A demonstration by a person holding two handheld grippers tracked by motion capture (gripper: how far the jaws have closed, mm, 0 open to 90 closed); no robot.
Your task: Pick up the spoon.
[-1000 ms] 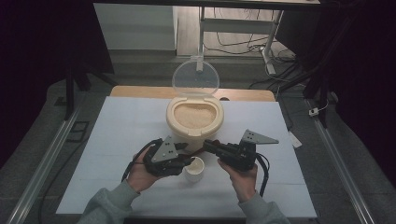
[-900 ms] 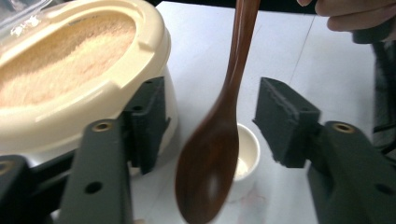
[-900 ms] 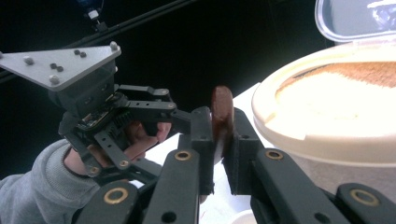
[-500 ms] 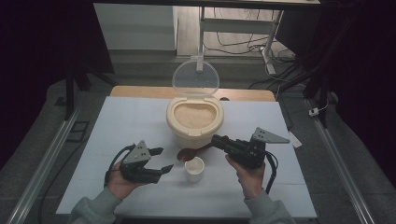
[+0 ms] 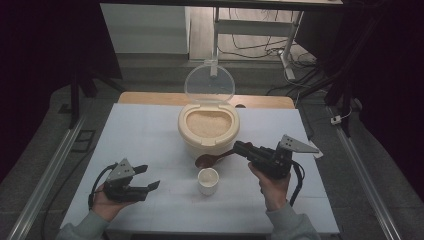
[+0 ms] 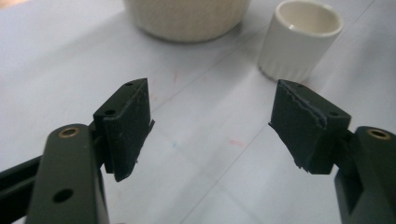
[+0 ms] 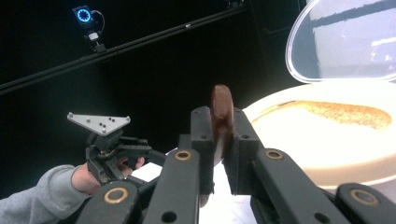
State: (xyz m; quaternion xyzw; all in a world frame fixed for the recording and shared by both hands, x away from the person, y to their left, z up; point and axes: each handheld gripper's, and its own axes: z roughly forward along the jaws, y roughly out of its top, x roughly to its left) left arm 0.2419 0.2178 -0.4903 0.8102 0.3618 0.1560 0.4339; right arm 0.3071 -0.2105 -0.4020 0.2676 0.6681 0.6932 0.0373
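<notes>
A dark room surrounds the white tabletop. Near its front edge, the left gripper, jaws just opened and empty, sits left of the cup; the right gripper clamps the wooden spoon, ready to scoop from the rice container behind.

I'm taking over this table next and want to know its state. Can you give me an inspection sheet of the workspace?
Surface: white table top, a few faint marks, no spills seen.
Job's things: cream rice container filled with rice, its clear lid hinged upright; small white cup in front of it, empty; brown wooden spoon, bowl between container and cup.
Clutter: nothing seen.
Grippers: left gripper open and empty, jaws have just been opening, low at the table's left front; right gripper shut on the spoon's handle.
Cables: one trails from each gripper; more lie on the floor behind.
Surroundings: dark room, metal rails at both sides, a table frame behind.
</notes>
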